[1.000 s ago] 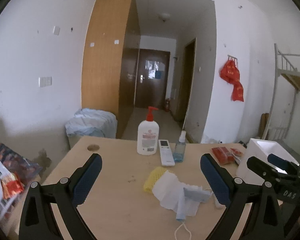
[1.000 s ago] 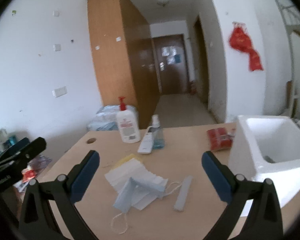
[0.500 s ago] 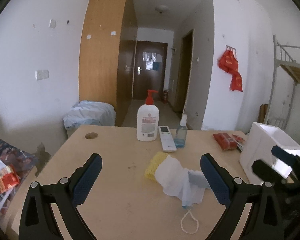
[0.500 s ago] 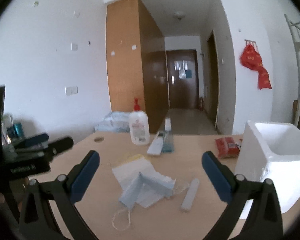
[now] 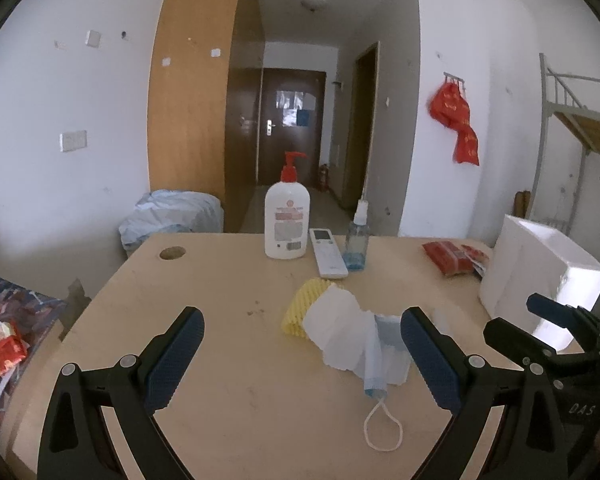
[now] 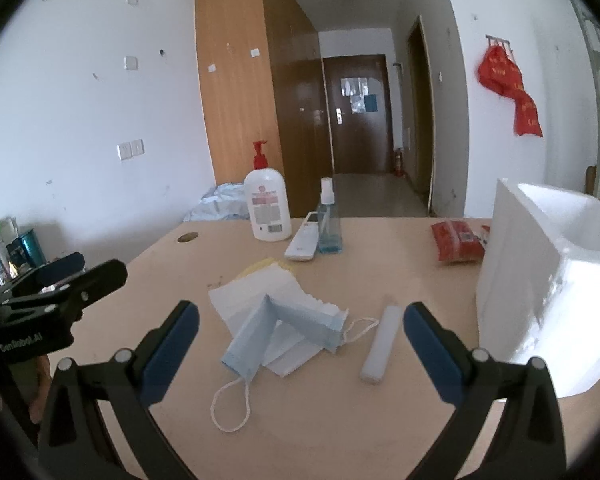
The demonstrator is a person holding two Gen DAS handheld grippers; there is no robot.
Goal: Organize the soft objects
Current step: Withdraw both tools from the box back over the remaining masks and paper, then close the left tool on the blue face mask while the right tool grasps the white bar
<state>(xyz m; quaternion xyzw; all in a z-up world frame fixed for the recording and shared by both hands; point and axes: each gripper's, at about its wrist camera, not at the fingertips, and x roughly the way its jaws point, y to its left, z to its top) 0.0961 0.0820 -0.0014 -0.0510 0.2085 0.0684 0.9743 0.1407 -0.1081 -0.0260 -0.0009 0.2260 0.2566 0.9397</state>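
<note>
Both sets of my fingers hang spread wide above the near edge of the table [image 5: 204, 280], grasping nothing. My left gripper [image 5: 300, 350] sits toward the near left corner, and my right gripper [image 6: 300, 346] toward the near right, just beside the white foam box [image 6: 540, 280] that stands at the right edge.

The soft things lie in a loose heap in the middle of the table. A blue face mask [image 6: 260, 332] is folded on top, one ear loop trailing toward the near edge. Under it lies a white tissue [image 6: 252, 292], and under that a yellow foam net [image 5: 300, 306] peeks out on the far side. A small white strip [image 6: 380, 344] lies just beside the heap, between it and the box, touching neither.

Along the far edge stand a pump bottle [image 5: 287, 220] with a red top and a small blue spray bottle [image 5: 357, 240], with a white remote [image 5: 327, 252] lying flat between them. A red packet [image 5: 446, 256] rests near the far right corner, close to the box.
</note>
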